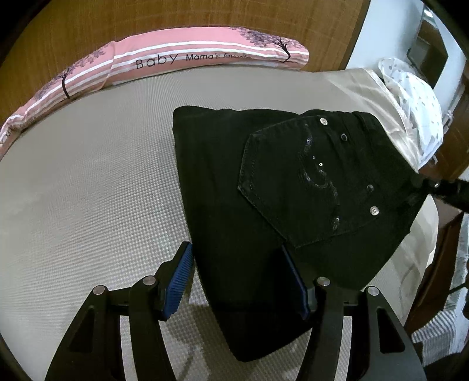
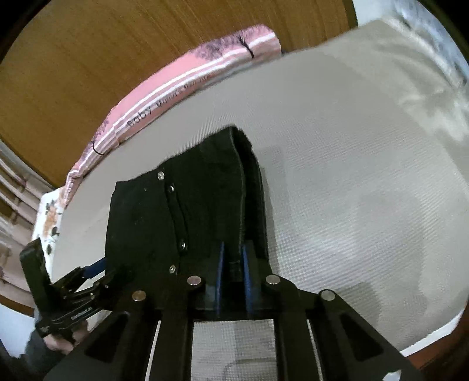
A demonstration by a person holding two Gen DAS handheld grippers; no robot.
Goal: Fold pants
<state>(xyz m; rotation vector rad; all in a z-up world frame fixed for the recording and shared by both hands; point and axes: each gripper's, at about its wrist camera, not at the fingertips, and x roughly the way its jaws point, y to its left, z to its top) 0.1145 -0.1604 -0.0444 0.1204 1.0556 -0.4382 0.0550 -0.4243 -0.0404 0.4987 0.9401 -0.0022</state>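
Observation:
Black pants [image 1: 234,190] lie folded on the beige textured bed mat [image 1: 88,175], back pocket with sequins facing up. My left gripper [image 1: 234,249] stands open astride the near part of the pants. Its left blue pad sits at the fabric's edge and its right pad is over the cloth, which lies flat and unpinched. My right gripper [image 2: 233,249] is shut on a fold of the pants [image 2: 205,190] at the waistband end. In the left wrist view that gripper [image 1: 433,186] pulls the corner into a point. The left gripper [image 2: 102,272] shows at the pants' lower left corner.
A long pink striped pillow [image 1: 176,58] lies along the wooden headboard [image 1: 88,26] at the back. A white spotted cloth [image 1: 416,96] is heaped at the bed's far right corner. The mattress edge drops off on the right. A hand [image 2: 58,343] holds the left gripper.

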